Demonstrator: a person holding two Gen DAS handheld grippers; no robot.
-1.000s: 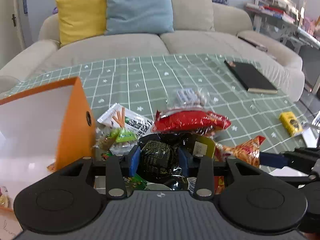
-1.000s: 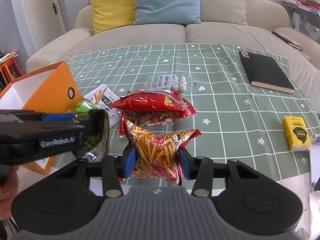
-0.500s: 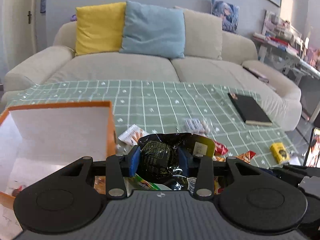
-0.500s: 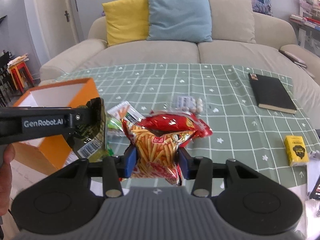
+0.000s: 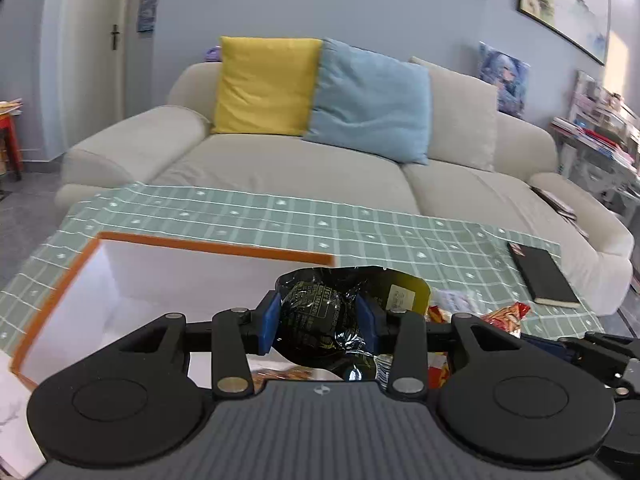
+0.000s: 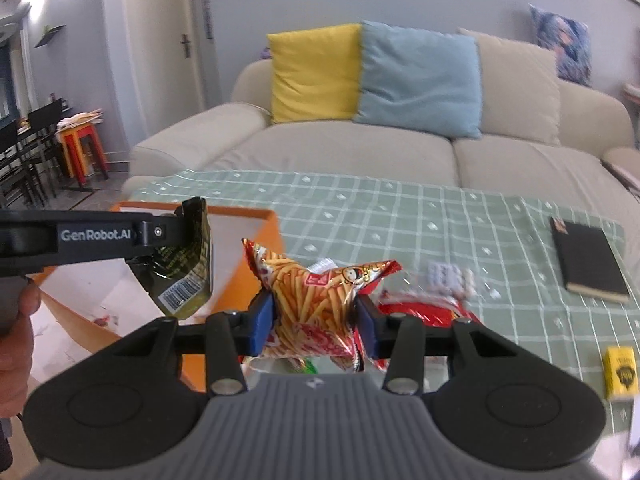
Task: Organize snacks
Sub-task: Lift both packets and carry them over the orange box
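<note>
My left gripper [image 5: 318, 322] is shut on a dark green-black snack packet [image 5: 320, 320] and holds it above the open orange box [image 5: 216, 246] with white inside. In the right wrist view the same packet [image 6: 180, 276] hangs from the left gripper [image 6: 176, 232] over the box [image 6: 260, 248]. My right gripper [image 6: 314, 316] is shut on a red and yellow fries snack bag [image 6: 316, 296], held above the table just right of the box.
A red snack bag [image 6: 424, 312] and a clear packet of small pieces [image 6: 448, 280] lie on the green checked tablecloth [image 6: 400, 216]. A black notebook [image 6: 588, 258] and a yellow pack [image 6: 620, 372] lie at the right. A beige sofa stands behind.
Both grippers have risen and moved left with their packets. The dark packet now hangs over the box opening; the fries bag is beside the box.
</note>
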